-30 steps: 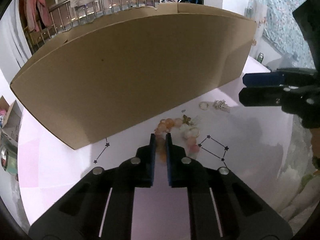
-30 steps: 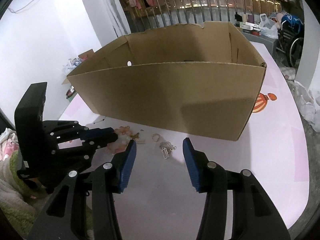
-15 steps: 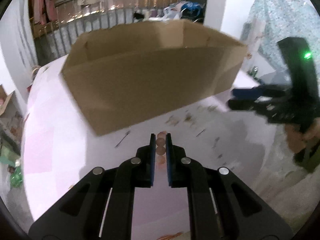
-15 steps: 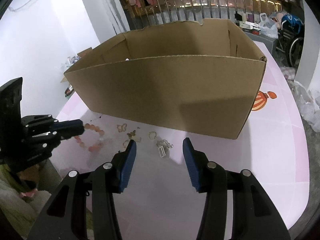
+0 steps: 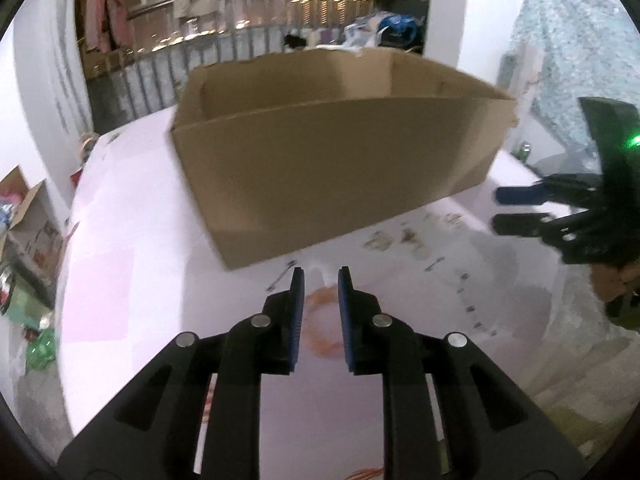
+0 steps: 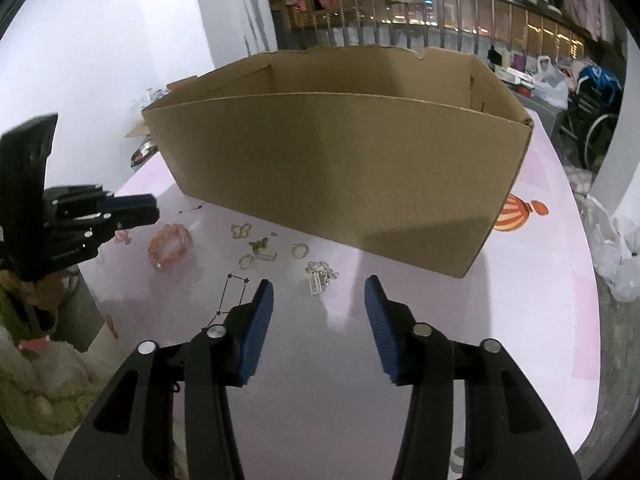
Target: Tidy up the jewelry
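Observation:
An orange-pink bead bracelet (image 6: 170, 245) lies flat on the pale pink table (image 6: 500, 320), in front of the big open cardboard box (image 6: 340, 168). In the left wrist view it shows blurred below my left gripper (image 5: 321, 284), whose jaws stand slightly apart and hold nothing. Small metal pieces lie right of the bracelet: rings (image 6: 299, 250), a butterfly charm (image 6: 241, 230), a silver clip (image 6: 318, 278). My right gripper (image 6: 319, 292) is wide open and empty, just short of the silver clip. The left gripper also shows at the left of the right wrist view (image 6: 136, 210).
The box (image 5: 340, 160) fills the far half of the table. A printed balloon picture (image 6: 516, 214) lies right of the box. Railings and hanging clothes are behind. A wheelchair (image 6: 592, 120) stands at far right. Plastic bags (image 6: 616, 256) sit off the table's right edge.
My left gripper lifted the bracelet away from the other pieces, moved left and back, then opened. The bracelet now lies on the table. My right gripper stayed open and barely moved.

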{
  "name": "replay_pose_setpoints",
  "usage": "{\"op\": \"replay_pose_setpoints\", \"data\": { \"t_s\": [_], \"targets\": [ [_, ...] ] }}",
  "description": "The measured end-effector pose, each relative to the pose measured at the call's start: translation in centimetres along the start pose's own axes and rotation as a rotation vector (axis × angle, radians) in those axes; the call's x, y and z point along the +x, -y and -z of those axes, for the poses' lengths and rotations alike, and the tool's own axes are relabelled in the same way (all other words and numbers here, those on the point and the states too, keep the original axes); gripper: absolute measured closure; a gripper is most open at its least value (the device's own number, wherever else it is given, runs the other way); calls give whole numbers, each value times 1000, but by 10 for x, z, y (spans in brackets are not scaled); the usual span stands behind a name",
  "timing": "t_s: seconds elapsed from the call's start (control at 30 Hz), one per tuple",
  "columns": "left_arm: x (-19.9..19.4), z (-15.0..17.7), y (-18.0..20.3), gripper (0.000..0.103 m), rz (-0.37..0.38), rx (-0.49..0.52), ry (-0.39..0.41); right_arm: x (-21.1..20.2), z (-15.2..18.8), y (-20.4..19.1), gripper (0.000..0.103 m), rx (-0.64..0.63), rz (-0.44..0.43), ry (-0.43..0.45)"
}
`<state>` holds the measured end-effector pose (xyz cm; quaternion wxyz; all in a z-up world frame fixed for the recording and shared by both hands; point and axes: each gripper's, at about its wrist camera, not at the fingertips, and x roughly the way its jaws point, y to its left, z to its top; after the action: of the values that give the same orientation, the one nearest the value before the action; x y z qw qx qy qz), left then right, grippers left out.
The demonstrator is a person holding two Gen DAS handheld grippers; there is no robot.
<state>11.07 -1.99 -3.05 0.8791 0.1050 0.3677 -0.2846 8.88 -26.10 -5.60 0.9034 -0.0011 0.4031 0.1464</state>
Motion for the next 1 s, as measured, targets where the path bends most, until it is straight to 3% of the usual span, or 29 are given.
{"op": "replay_pose_setpoints", "data": {
  "t_s": [0.23, 0.43, 0.67, 0.77, 1.0],
  "targets": [
    [21, -6, 36, 87, 116, 80, 1, 14, -1, -3, 77, -60, -35, -25],
    [40, -6, 55, 87, 157, 120, -20, 24, -4, -4, 83, -113, -47, -44],
    [49, -5, 60, 87, 168, 129, -32, 31, -5, -7, 90, -154, -46, -59],
    [50, -3, 61, 87, 168, 132, -33, 31, -5, -8, 98, -153, -46, -64],
    [48, -3, 58, 87, 167, 146, -37, 24, 0, -9, 99, -139, -43, -64]
  ]
}}
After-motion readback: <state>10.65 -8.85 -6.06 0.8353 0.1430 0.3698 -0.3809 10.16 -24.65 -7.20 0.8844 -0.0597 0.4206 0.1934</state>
